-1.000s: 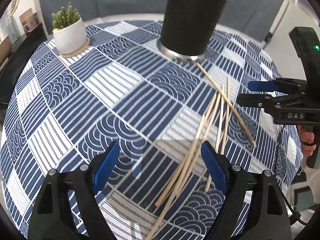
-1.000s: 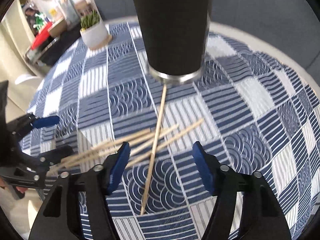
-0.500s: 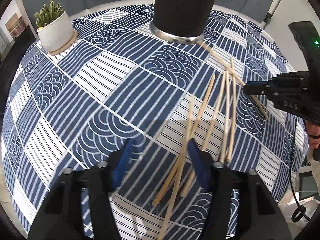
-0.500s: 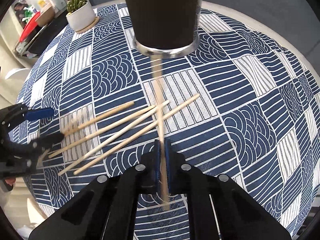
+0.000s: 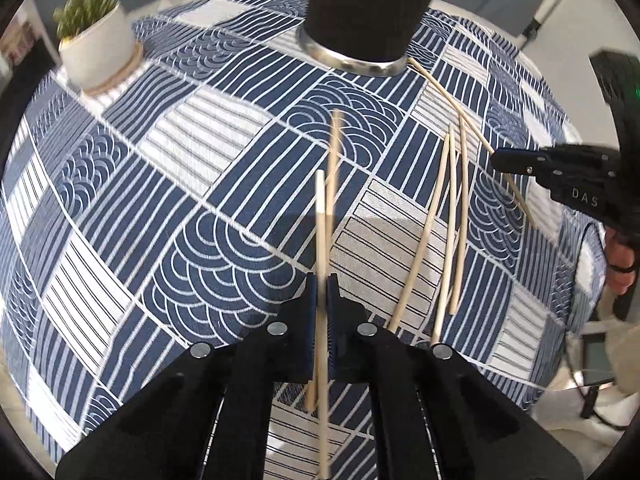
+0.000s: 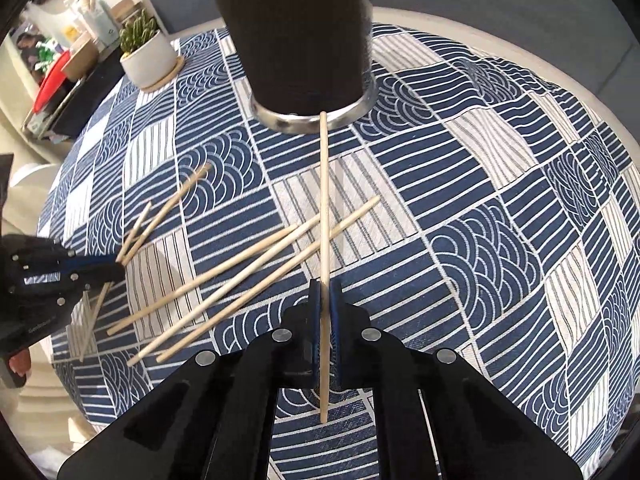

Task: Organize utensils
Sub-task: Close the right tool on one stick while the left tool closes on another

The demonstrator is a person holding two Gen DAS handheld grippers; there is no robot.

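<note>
My right gripper (image 6: pixel 326 308) is now clamped on 1 chopstick (image 6: pixel 324 216), which runs from between the pads straight toward the steel foot of the black holder (image 6: pixel 296 32), its far tip just at that rim; a second ago these jaws stood wide over the pile with nothing in them, so this grip is fresh; my left gripper (image 5: pixel 320 300) has done the same a beat later, going from wide open to pinched tight on 2 chopsticks (image 5: pixel 322 216) that lie close together between its pads, 1 reaching further toward the holder than the other; in the left wrist view both are blurred, so I cannot tell whether each is gripped equally firmly or whether 1 merely rides along; 3 loose chopsticks (image 6: pixel 248 268) lie fanned on the blue patterned tablecloth (image 6: pixel 500 248) between my 2 grippers, crossing under the stick in my right one; I judge the pickup step done on both sides, and the next call is to lift and tip each stick upright over the holder's mouth, which is out of frame above; the risk is the right stick dragging its neighbours as it rises, or the looser of the left pair slipping out; the potted plant (image 6: pixel 148 56) on its coaster sits well apart at the far left.
</note>
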